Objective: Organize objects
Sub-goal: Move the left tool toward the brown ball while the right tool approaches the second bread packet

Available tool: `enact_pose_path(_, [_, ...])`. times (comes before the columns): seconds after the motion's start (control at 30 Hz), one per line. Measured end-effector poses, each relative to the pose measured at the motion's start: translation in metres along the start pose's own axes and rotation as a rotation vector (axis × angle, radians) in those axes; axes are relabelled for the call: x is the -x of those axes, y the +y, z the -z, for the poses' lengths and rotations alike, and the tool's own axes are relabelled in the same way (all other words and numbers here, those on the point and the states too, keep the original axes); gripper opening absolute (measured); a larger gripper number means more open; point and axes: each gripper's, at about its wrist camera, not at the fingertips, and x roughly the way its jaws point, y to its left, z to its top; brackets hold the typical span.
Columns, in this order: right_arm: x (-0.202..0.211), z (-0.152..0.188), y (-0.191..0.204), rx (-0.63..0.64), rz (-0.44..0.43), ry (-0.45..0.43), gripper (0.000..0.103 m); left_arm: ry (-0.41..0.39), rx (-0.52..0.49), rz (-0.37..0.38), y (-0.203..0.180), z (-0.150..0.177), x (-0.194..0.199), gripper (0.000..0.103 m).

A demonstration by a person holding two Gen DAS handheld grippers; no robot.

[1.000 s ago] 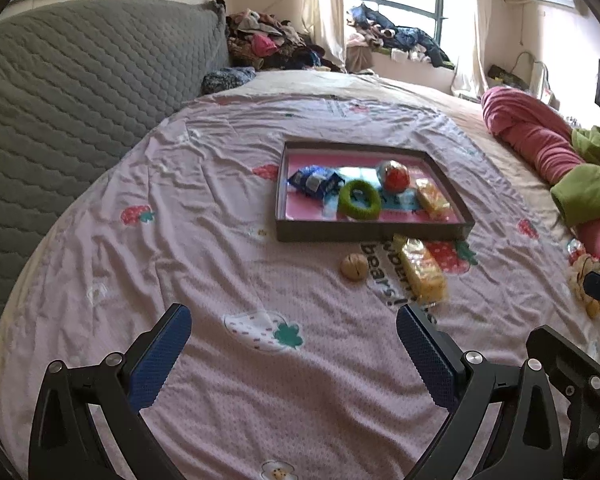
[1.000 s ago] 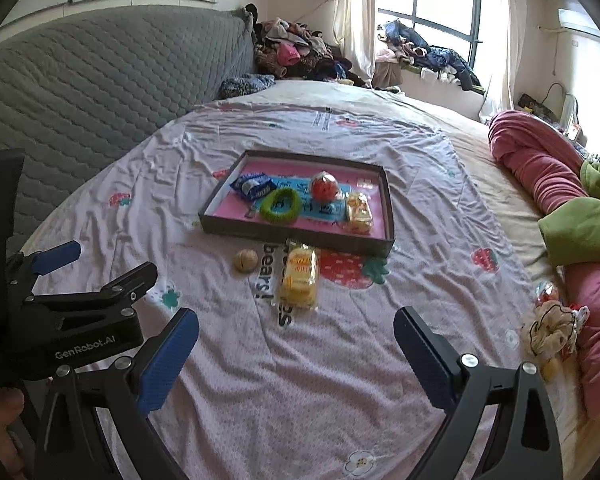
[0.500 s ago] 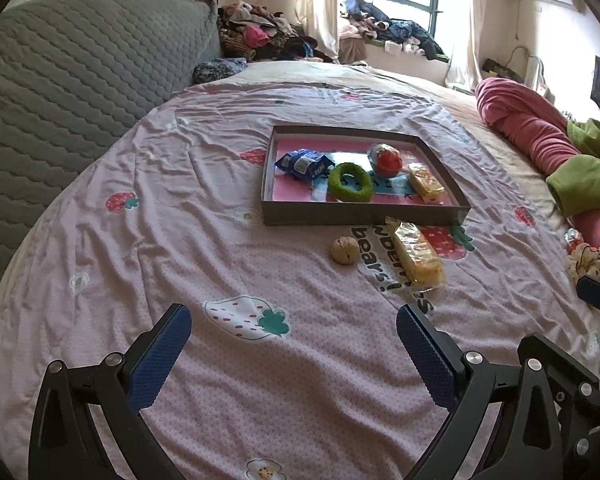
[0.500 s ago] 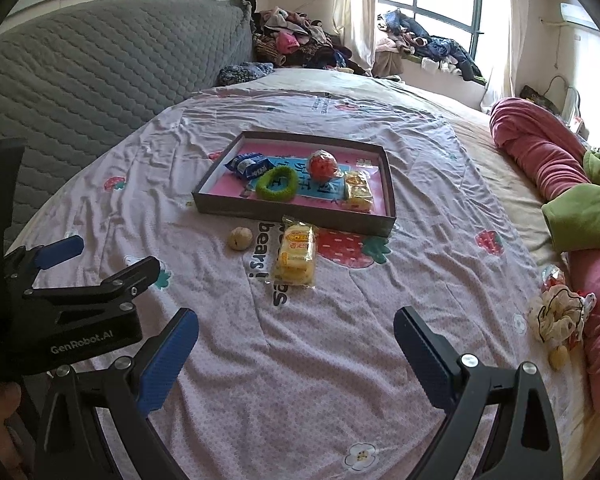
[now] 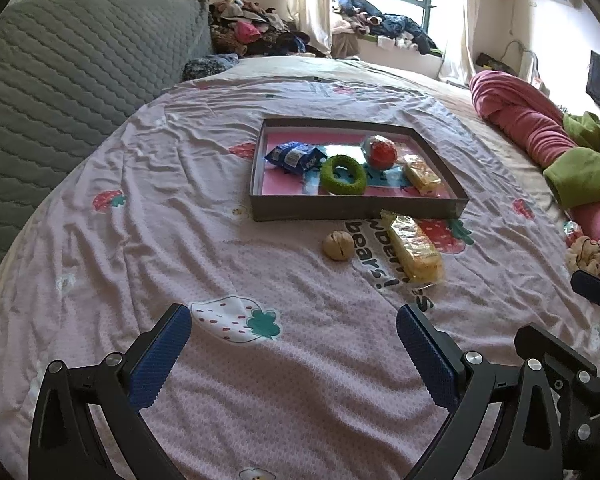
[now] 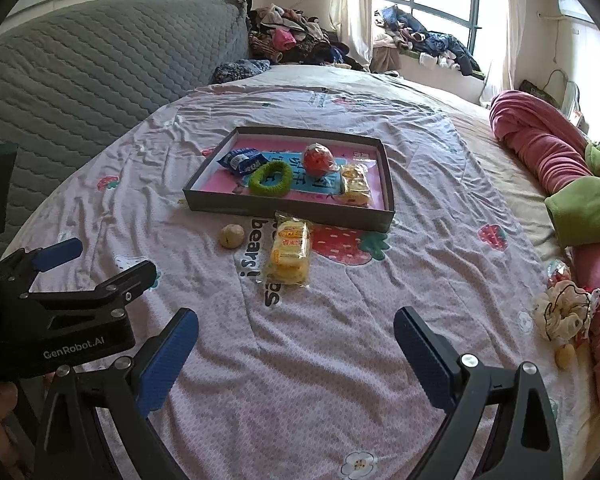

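Both grippers have eased closer to the bed: the left gripper (image 5: 292,354) and right gripper (image 6: 294,350) hover empty, jaws spread. The yellow snack pack (image 6: 290,252) and walnut (image 6: 231,235) lie just outside the tray (image 6: 288,210), probably next. Pink strawberry sheet (image 6: 340,360), cluttered bedroom.

On the bed (image 6: 420,240) a tray (image 6: 288,216) holds four items; before it lie a walnut (image 6: 232,235) and, right, a snack pack (image 6: 290,252).
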Motion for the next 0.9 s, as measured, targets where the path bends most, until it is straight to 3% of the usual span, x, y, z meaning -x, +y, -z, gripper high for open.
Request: enact_pose_path(0.9, [-0.077,-0.005,-0.005,0.018,-0.007,0.064,0.099,0.043,-0.015,0.036,-0.016,-0.035,-0.081,0.102])
